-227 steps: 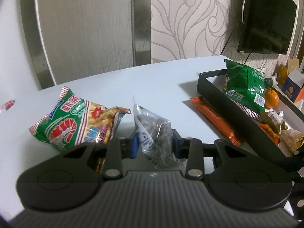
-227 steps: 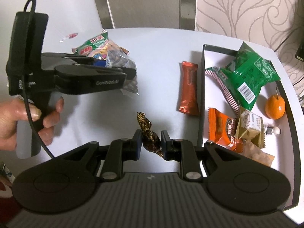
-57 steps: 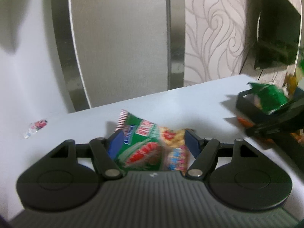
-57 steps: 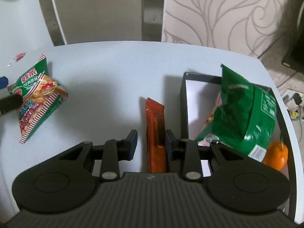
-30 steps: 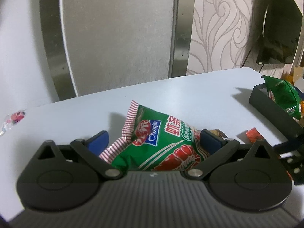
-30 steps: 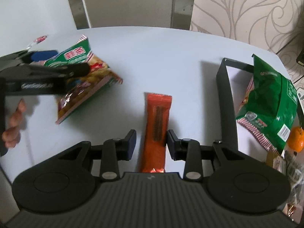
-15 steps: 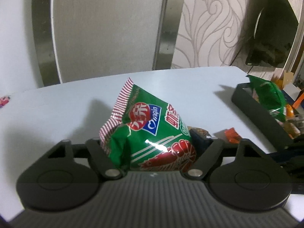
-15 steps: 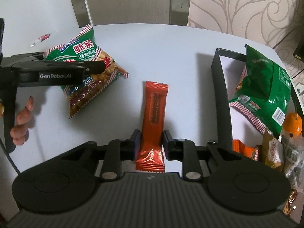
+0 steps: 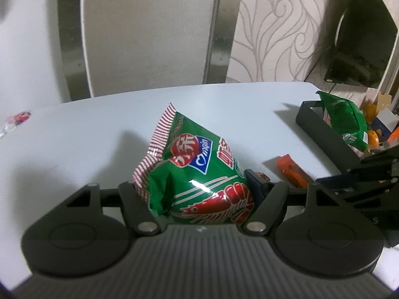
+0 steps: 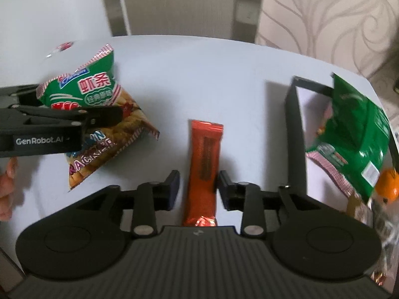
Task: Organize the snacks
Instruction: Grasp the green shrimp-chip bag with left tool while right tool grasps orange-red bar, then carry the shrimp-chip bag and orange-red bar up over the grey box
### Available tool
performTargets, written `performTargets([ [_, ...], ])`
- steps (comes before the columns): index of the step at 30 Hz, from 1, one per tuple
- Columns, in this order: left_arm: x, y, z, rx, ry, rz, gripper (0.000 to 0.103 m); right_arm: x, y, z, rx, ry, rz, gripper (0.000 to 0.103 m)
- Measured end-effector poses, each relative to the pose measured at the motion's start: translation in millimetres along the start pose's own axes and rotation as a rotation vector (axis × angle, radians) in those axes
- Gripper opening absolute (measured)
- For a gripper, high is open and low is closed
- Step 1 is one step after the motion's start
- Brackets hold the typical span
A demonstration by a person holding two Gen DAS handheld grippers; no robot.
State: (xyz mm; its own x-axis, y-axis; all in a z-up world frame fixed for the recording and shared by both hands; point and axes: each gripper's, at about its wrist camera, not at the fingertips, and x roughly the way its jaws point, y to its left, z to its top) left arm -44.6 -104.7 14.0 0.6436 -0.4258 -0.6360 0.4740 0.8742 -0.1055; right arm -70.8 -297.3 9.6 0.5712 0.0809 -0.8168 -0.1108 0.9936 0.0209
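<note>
left gripper (image 9: 199,189): jaws just closing, clamped on shrimp-chip bag (image 9: 199,174); lift clear, carry to tray (image 10: 295,134)
right gripper (image 10: 198,186): narrow, straddling orange bar (image 10: 204,164), grip unclear; squeeze mid-length

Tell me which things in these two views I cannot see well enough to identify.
- Shrimp chip bag: left wrist view, its lower part is hidden behind the left gripper, whose fingers have just been closing on it.
- Tray contents: right wrist view, blurred, cut by the right edge, covered by the green bag.
- Small wrapped sweet: left wrist view, tiny, blurred, at the left edge.
- Brown object: left wrist view, mostly behind the chip bag.
</note>
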Motion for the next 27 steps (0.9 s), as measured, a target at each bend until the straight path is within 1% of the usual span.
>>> performTargets([
  [1,-1.2,-0.2,-0.1,0.000,0.000,0.008,0.072,-0.8,-0.3,-0.7,0.002,-0.004,0.013,0.027],
  [2,-2.8,-1.1,-0.3,0.005,-0.001,0.015,0.072,-2.1,-1.8,-1.9,0.015,-0.006,0.032,0.027],
  [8,-10.3,-7.3,3.0,0.007,-0.023,0.039,0.072,-22.5,-10.2,-15.2,0.102,-0.039,0.148,0.026],
  [12,-12.3,-14.1,6.6,0.001,-0.038,0.049,0.071,-39.6,-15.6,-25.0,0.139,-0.053,0.197,0.026],
  [17,-13.4,-30.1,15.1,0.015,-0.056,0.052,0.071,-58.2,-22.5,-33.5,0.156,-0.084,0.207,0.026],
  [23,-22.8,-56.1,29.6,0.071,-0.120,0.028,0.071,-91.6,-37.7,-32.6,0.165,-0.166,0.187,0.026],
  [27,-26.7,-70.9,38.6,0.101,-0.153,0.019,0.071,-108.8,-42.6,-30.7,0.162,-0.205,0.183,0.026],
])
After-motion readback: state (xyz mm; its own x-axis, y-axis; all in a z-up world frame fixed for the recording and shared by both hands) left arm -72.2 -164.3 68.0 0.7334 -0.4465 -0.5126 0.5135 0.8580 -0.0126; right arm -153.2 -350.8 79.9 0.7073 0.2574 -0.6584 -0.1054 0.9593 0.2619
